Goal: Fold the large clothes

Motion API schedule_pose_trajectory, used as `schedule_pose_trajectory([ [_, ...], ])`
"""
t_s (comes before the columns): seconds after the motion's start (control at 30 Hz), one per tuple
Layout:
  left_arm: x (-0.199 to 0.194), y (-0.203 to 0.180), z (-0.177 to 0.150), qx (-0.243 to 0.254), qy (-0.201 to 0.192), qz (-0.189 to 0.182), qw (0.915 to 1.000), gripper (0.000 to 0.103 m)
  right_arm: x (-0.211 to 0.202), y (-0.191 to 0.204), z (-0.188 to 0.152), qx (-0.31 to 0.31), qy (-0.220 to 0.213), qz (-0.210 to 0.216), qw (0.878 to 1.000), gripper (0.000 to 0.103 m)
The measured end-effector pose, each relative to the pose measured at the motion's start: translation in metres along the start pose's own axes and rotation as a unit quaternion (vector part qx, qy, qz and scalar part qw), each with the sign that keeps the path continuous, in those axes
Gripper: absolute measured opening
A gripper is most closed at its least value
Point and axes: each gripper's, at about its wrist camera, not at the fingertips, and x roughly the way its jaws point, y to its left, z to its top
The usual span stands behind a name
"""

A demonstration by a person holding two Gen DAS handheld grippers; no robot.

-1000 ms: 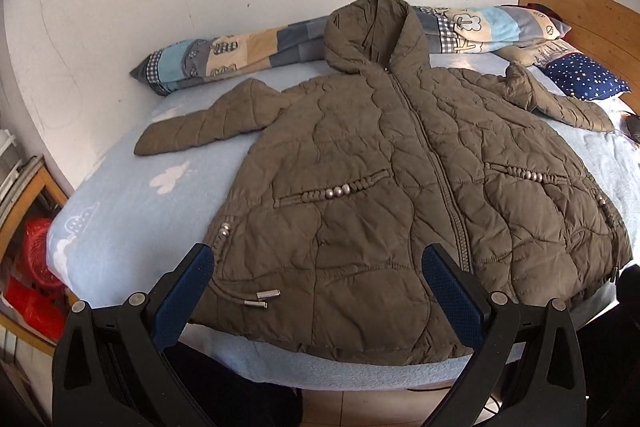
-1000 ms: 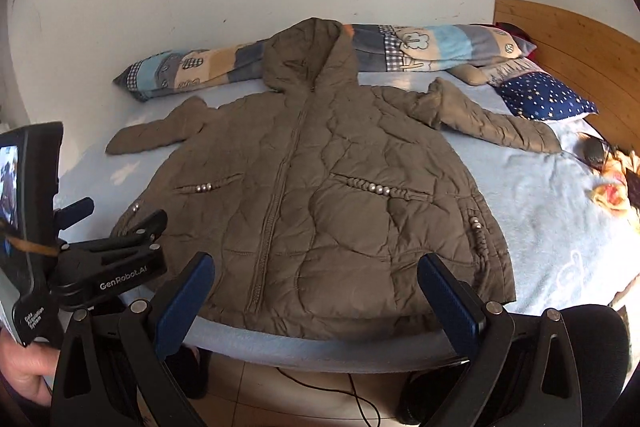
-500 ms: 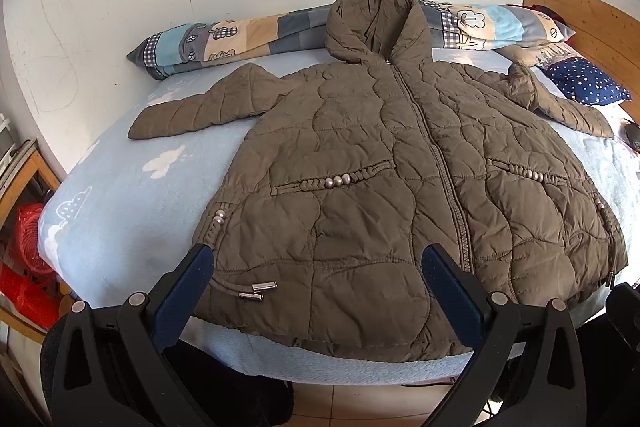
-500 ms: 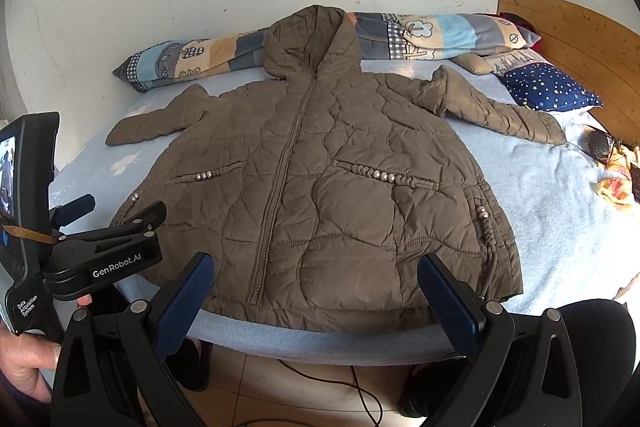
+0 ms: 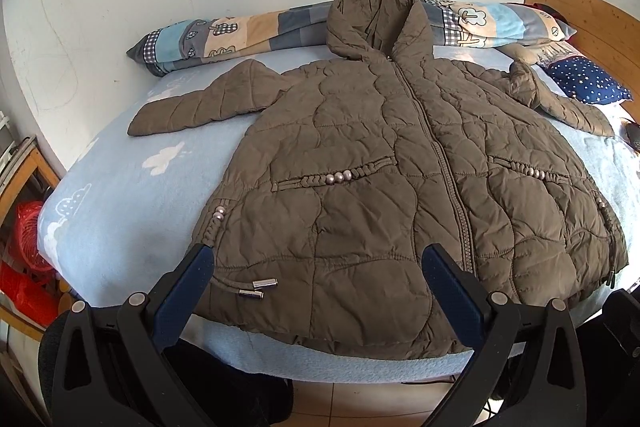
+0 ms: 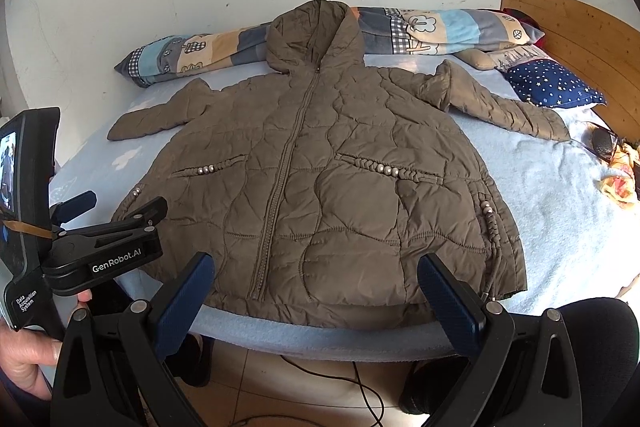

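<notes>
Both fingers of the left gripper [image 5: 316, 291] stood wide apart and empty over the near hem of the quilted brown jacket [image 5: 400, 187], which lay flat, zipped, sleeves spread, on the blue bed [image 5: 120, 195]; its right edge was cut off by the frame. Seen from the right wrist, the right gripper [image 6: 316, 291] gaped equally wide, empty, while only this view showed the person's left hand [image 6: 24, 359] and a starred pillow [image 6: 556, 87] whole.

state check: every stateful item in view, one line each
jacket: spread flat face up on the bed, unfolded
zipper: closed to the collar
hood: lying against the patchwork pillow
sleeves: both stretched outward
left gripper: open, holding nothing
right gripper: open, holding nothing
</notes>
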Motion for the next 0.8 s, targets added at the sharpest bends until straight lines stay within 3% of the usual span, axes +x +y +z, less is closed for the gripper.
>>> schedule_pose_trajectory([
  [0.8, 0.0038, 0.0032, -0.0041, -0.002, 0.003, -0.004, 1.0, 0.103, 0.0028, -0.002, -0.0002, 0.005, 0.01, 0.003, 1.0, 0.102],
])
